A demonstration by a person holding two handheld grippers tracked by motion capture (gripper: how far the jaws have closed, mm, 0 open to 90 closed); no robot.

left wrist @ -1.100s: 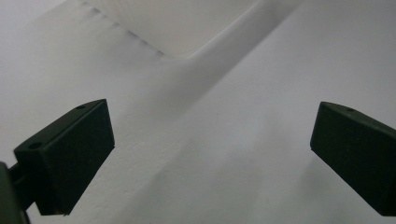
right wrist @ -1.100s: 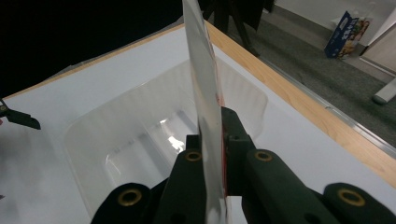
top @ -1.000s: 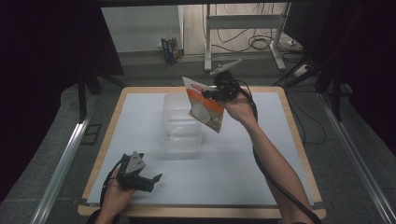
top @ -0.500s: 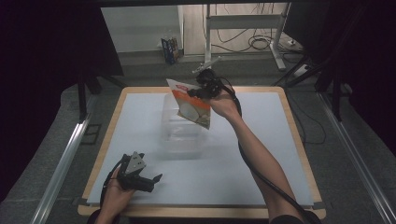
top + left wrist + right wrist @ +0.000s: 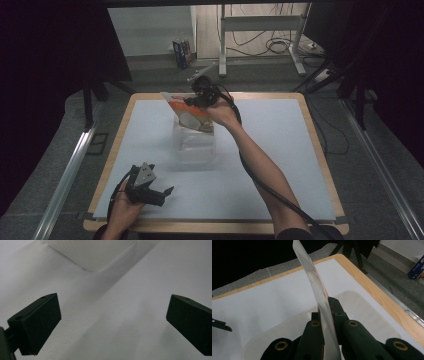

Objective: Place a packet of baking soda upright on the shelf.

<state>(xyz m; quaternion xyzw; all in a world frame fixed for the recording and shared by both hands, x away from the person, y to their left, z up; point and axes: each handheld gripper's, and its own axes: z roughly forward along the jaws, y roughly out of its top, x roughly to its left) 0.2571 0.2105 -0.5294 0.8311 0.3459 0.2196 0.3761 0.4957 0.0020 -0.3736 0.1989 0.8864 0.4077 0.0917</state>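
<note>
From the high view I have my right gripper out over the far middle of the table, and its jaws are clamped on a flat packet with an orange and white face. The packet hangs tilted, its top edge toward the far left and its lower part dipping over the clear plastic tub that sits on the white mat a little left of centre. In the right gripper view I see the packet edge-on, a thin sheet rising from between the two black jaws, pinched tight at its lower end, with the tub open directly beneath and its rounded rim curving around both sides. I cannot tell whether the packet's bottom edge touches the tub. My right forearm runs from the near right corner diagonally up to the tub, with the cable trailing along it. My left gripper rests low at the near left of the table, well apart from the tub, with the grey plate on top and the jaws pointing right. In the left gripper view its jaws stand wide apart with nothing between them but bare white mat, and a corner of the tub shows at the far edge. Beyond the table I see a dark floor with cables and a small box.
</note>
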